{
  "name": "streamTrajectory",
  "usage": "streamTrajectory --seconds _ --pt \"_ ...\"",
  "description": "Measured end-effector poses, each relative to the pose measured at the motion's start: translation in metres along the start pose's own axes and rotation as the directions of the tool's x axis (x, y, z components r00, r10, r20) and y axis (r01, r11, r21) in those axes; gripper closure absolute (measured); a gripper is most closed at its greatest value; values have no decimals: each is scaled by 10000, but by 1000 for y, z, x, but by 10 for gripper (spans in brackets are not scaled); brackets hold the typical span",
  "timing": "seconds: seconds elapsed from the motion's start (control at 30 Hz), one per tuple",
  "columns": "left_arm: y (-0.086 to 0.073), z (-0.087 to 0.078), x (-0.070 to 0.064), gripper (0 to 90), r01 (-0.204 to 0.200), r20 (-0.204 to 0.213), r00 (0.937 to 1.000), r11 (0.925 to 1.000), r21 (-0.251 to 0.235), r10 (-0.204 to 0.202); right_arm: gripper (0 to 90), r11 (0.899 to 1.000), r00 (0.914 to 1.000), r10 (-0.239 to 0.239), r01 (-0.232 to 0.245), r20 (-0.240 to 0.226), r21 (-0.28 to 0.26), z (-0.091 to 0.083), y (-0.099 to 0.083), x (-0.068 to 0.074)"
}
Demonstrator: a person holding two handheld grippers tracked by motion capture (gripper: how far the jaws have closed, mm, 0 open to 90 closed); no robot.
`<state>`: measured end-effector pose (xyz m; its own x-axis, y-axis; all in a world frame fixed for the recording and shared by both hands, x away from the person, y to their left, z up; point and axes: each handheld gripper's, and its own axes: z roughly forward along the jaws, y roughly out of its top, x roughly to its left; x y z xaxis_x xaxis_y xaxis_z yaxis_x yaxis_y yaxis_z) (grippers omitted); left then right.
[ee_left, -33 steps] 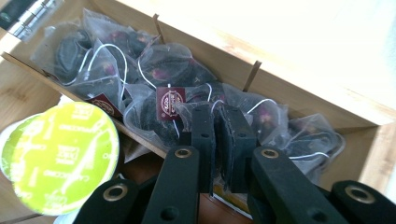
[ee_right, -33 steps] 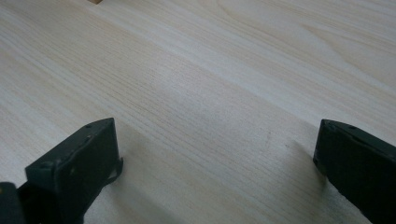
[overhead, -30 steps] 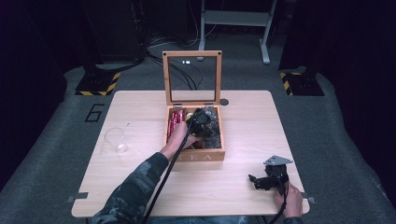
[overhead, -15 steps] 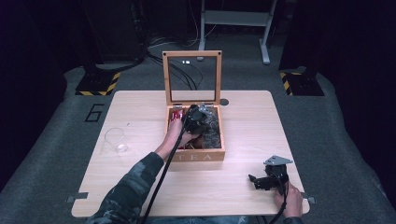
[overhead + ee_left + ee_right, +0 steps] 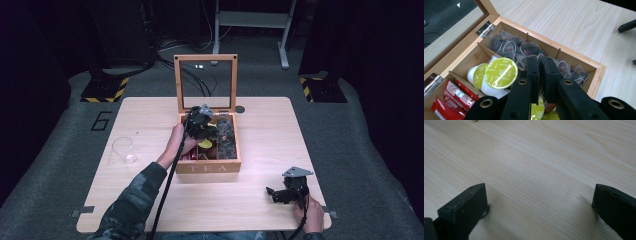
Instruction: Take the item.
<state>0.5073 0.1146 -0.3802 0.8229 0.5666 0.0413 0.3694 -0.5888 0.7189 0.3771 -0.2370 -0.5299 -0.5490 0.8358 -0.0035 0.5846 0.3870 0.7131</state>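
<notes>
The wooden tea box (image 5: pixel 207 165) sits at the middle of the pale, straight-grained worktop (image 5: pixel 260 125), its glass-paned lid (image 5: pixel 206 82) standing upright on small metal hinges. The front wall carries the letters "TEA" cut or burned into the wood. Thin wooden dividers split the inside into compartments.

The left gripper (image 5: pixel 540 65) is down inside the box — matte black plastic with brass-coloured rivets — and its jaws are drawn nearly together over the translucent mesh tea bags (image 5: pixel 529 48), which are dark, crumpled and strung with thin white threads (whether any bag is actually pinched between them cannot be told). These bags fill the row of compartments along the box's far wall in the left gripper view.

Beside them lie white plastic capsules (image 5: pixel 496 76) with round lime-green foil lids; the print on the foil is too small to read. Nearer the corner are glossy red sachets (image 5: pixel 451 100) with white lettering, also unreadable.

The right gripper (image 5: pixel 282 194) rests on the worktop near its front right corner, well apart from the box, jaws spread wide over bare wood. A clear glass tumbler (image 5: pixel 123 150) stands at the left side.
</notes>
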Motion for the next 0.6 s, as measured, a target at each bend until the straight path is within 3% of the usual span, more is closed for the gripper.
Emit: streamTrajectory --seconds 0.6 --pt "-19 -47 17 850 328 -421 9985 9985 -442 -346 0 10000 10000 2 -2 1 0 0 0 0"
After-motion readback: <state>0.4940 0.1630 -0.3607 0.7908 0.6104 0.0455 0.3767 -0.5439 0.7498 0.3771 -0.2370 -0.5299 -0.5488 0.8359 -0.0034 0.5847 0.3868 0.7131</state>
